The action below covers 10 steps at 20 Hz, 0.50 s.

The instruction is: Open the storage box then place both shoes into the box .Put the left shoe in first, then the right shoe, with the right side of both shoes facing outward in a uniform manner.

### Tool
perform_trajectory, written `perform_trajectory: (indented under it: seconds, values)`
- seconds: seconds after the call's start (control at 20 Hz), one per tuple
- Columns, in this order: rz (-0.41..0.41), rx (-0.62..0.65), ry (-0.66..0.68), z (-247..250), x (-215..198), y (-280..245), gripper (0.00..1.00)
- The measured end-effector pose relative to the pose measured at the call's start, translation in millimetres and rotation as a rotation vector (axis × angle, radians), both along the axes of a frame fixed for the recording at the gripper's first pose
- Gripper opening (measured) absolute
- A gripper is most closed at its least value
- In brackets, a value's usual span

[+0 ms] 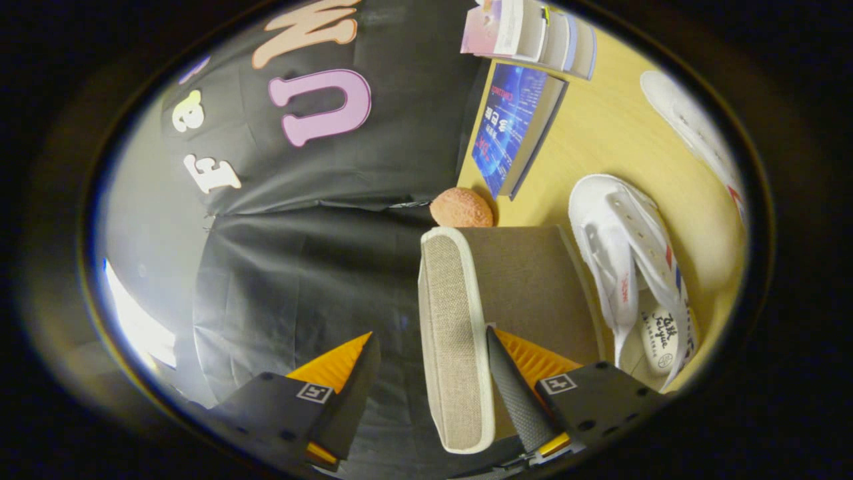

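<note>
The storage box (513, 300) sits between my fingers and slightly to the right, its lid a flat slab covered in coarse beige woven fabric with a pale, smooth piping running round its rounded corners; the broad top face reads as a duller brown-grey weave. My gripper (426, 373) stands wide, and the lid's thick near edge lies in the gap: the right finger rests against the box's top face, while the left finger hangs off in the air well apart from it, in front of the black cloth wall (300, 267), so I am not clamped on anything. The view is tipped, with the wooden table (613, 133), a smooth yellow surface, running up the right side. Just right of the box lies one white shoe (626, 267), soft canvas with rows of eyelets, small red and blue marks on its side and a printed insole showing at its near end. Farther right, near the table's edge, lies the second white shoe (693, 127), long and narrow in this lens. Beyond the box, touching its far edge as far as I can tell, is a round, rough orange ball (461, 208). Farther still lies a blue glossy book (510, 127), and beyond it a stack of books (533, 33).
</note>
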<state>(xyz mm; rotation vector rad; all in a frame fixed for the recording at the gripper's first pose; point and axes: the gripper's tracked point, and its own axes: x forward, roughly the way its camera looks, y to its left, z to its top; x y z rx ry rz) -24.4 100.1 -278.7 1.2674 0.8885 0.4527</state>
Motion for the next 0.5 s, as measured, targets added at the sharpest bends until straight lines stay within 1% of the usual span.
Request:
perform_trajectory:
  seconds: [0.05,0.1,0.2,0.5]
  values:
    - [-0.031,-0.036,0.000,-1,4,-13,0.59]
    - [-0.041,-0.030,-0.007,-1,8,-6,0.47]
    - [-0.025,-0.004,0.014,3,5,-4,0.47]
    - [0.075,-0.063,0.042,-10,-15,8,0.47]
